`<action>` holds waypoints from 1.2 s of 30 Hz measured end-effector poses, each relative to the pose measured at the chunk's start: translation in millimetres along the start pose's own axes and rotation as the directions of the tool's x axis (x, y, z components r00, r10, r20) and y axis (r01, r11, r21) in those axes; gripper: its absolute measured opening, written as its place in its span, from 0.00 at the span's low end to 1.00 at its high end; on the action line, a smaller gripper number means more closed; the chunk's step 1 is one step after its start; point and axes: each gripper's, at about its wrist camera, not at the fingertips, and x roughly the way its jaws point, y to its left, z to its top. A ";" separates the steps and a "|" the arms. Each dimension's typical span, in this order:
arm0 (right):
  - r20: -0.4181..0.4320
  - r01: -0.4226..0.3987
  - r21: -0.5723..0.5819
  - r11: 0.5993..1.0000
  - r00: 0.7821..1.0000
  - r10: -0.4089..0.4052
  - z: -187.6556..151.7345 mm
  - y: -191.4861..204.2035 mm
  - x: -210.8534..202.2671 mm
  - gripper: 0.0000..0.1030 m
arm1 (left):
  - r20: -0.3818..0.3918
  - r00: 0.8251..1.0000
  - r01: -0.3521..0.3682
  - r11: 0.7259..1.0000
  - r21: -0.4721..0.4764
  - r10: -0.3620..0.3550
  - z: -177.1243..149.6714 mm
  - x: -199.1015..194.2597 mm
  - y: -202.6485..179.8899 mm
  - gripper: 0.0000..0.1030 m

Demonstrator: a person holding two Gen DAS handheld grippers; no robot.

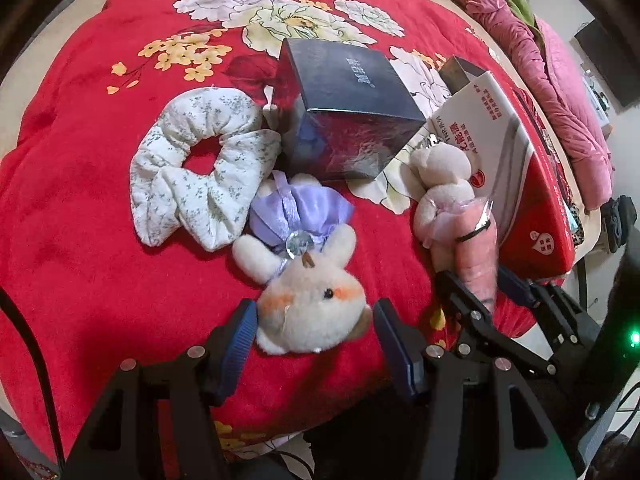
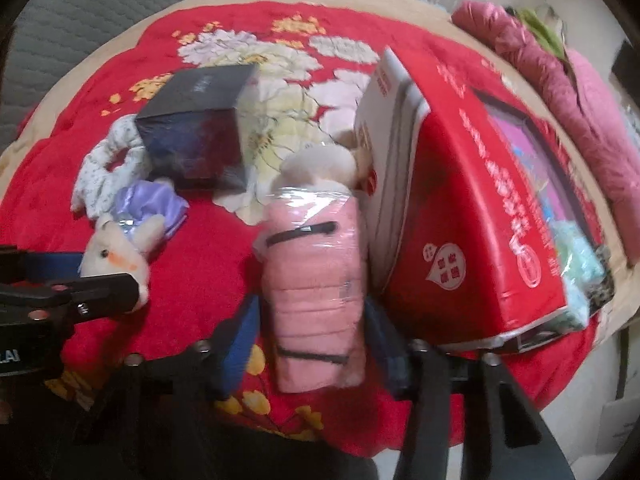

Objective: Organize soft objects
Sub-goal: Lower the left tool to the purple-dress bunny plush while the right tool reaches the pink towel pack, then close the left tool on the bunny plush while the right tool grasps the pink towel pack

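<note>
Left gripper (image 1: pixel 314 336) has its jaws spread either side of the white plush bunny's (image 1: pixel 310 312) head, pads apparently not pressing, on the red flowered blanket (image 1: pixel 80 240). Right gripper (image 2: pixel 310 344) has jaws clamped on the pink plastic-wrapped cloth roll (image 2: pixel 314 292), beside the red-and-white carton (image 2: pixel 480 216); floral scrunchie (image 1: pixel 200 176) lies left of the dark glossy box (image 1: pixel 348 120).

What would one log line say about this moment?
left gripper: jaws around plush bunny head, grip unclear | right gripper: jaws beside pink wrapped roll, contact unclear | scrunchie: untouched
</note>
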 end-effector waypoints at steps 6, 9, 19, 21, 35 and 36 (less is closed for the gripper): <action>0.011 -0.036 0.020 0.999 0.999 0.036 0.2 -5.9 -0.8 0.42 | -0.030 1.000 -0.002 1.000 -0.009 0.002 10.3 13.2 -2.5 0.58; 0.021 -0.058 0.041 0.997 0.998 0.057 -0.8 -11.4 -6.1 0.41 | -0.047 0.999 -0.004 1.000 -0.021 0.003 14.9 21.5 -3.4 0.58; 0.062 -0.146 0.115 0.983 0.988 0.140 0.5 -27.6 -33.9 0.41 | -0.049 0.999 0.007 0.999 -0.040 -0.009 25.0 31.9 -7.5 0.53; 0.069 -0.151 0.122 0.981 0.987 0.143 1.3 -28.8 -37.6 0.41 | -0.047 0.999 0.021 0.998 -0.051 -0.023 24.4 30.1 -2.2 0.52; 0.105 -0.169 0.113 0.979 0.982 0.158 4.1 -29.6 -53.9 0.41 | -0.025 0.995 0.092 0.992 -0.083 -0.094 8.9 4.8 8.5 0.50; 0.109 -0.172 0.113 0.979 0.981 0.160 4.3 -30.0 -55.7 0.41 | -0.019 0.995 0.091 0.993 -0.079 -0.093 6.9 1.4 7.0 0.50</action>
